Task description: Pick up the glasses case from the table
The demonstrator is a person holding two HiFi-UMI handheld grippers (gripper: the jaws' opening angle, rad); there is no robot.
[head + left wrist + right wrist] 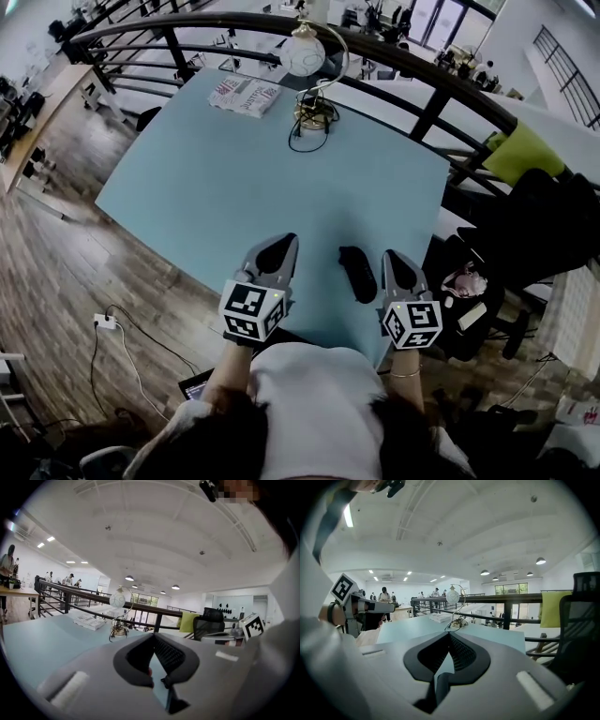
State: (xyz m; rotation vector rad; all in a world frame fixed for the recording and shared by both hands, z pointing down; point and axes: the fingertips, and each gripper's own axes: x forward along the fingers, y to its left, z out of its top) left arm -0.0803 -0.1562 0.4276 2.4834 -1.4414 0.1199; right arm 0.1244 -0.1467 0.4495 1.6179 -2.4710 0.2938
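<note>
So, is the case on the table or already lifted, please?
On the table: the case lies flat between left gripper and right gripper, untouched.

2 claws [278, 246] [394, 261], 1 glasses case [357, 273], 1 lamp [303, 54] (globe-shaded), 1 newspaper [244, 95]

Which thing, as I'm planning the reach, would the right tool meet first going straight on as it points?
Probably the table top, as the right tool tilts slightly down; the lamp stands farther along that line. The glasses case lies to its left, not ahead. Depth is unclear.
</note>
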